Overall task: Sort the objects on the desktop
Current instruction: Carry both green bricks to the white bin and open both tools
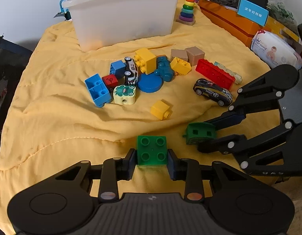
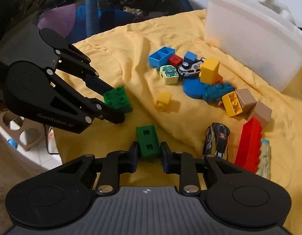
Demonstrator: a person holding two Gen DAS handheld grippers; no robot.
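While your left tongs clamp a square green studded plastic brick, your right tongs clamp a green windowed plastic block, both likely bound for the translucent white plastic bin.

A yellow quilt carries loose toy blocks, 2 cars and a white bin.

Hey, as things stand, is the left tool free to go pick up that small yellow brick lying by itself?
Probably not yet: the left tool is shut on a green brick. The small yellow brick itself lies apart from the pile, nothing blocking it.
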